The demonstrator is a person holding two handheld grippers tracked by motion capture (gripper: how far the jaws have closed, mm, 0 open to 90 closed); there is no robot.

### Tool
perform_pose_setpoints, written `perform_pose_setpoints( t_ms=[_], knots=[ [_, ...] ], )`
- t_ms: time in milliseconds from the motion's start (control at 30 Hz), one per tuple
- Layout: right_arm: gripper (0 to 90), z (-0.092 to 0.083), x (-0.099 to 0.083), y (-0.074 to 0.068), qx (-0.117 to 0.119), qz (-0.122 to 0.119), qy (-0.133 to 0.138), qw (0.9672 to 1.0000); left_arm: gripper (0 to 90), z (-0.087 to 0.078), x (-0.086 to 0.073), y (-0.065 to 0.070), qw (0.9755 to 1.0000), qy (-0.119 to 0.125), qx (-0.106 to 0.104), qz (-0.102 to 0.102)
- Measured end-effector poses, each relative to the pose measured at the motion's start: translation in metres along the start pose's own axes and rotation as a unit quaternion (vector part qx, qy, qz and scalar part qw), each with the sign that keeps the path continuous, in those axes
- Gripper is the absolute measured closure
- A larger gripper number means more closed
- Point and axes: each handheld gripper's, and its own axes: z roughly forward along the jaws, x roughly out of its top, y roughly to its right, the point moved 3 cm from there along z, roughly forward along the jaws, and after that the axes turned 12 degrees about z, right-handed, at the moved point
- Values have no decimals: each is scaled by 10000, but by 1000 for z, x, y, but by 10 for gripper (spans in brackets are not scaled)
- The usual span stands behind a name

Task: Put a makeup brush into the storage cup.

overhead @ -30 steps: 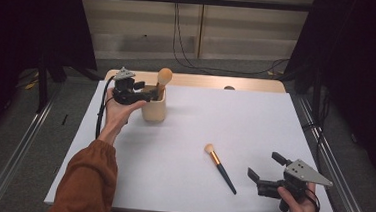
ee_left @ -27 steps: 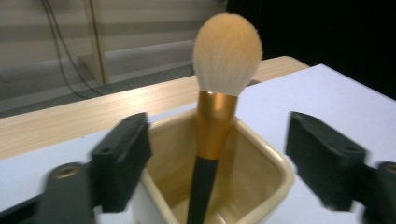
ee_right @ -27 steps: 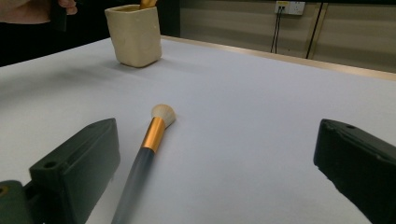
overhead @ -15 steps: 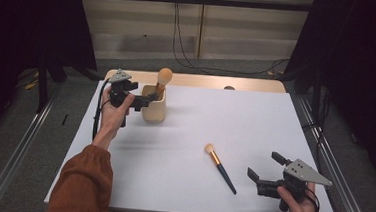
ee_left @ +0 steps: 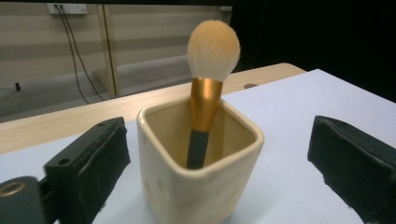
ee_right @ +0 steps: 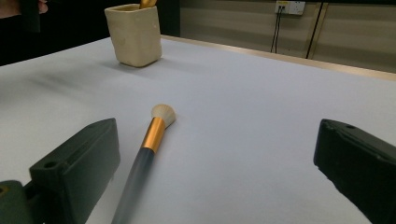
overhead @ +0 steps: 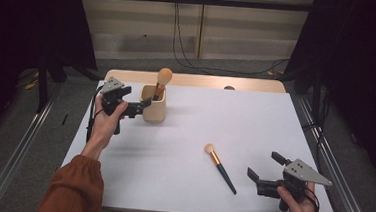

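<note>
A cream square cup (overhead: 154, 105) (ee_left: 201, 186) stands at the table's far left, with a makeup brush (overhead: 163, 77) (ee_left: 212, 51) upright in it, bristles up. My left gripper (overhead: 138, 105) (ee_left: 219, 158) is open just left of the cup; its jaws stand wide on either side of the cup without touching it. A second brush (overhead: 220, 168) (ee_right: 149, 140) with a black handle and gold collar lies flat on the white table. My right gripper (overhead: 263, 165) (ee_right: 219, 158) is open and empty at the near right, its jaws aimed at that brush. The cup (ee_right: 134, 35) also shows far off there.
The white table top (overhead: 225, 123) has a bare wooden strip (overhead: 198, 80) along its far edge with a small dark hole (overhead: 229, 88). Metal rails run along the floor on both sides. Cables hang on the wall behind.
My left gripper has drawn back from above the cup's rim, down and toward the person, and now faces the cup's left side. The right gripper and both brushes have not moved.
</note>
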Motion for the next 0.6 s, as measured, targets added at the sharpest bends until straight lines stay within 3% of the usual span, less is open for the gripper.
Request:
perform_pose_setpoints(
  t_ms=[167,233,367,433,600],
  knots=[
    [2,0,0,0,-9,-3,-4,10000,42,-12,-7,2,9998,-114,61,132],
    [2,0,0,0,-10,1,-1,10000,43,-17,-10,3,9999,-86,115,61],
    [2,0,0,1,-17,-3,3,10000,37,-27,-15,6,9998,9,7,176],
    [2,0,0,1,-18,8,7,10000,27,-31,-18,7,9997,7,58,256],
    [2,0,0,1,-26,4,14,10000,27,-40,-23,12,9997,57,38,228]
  ],
)
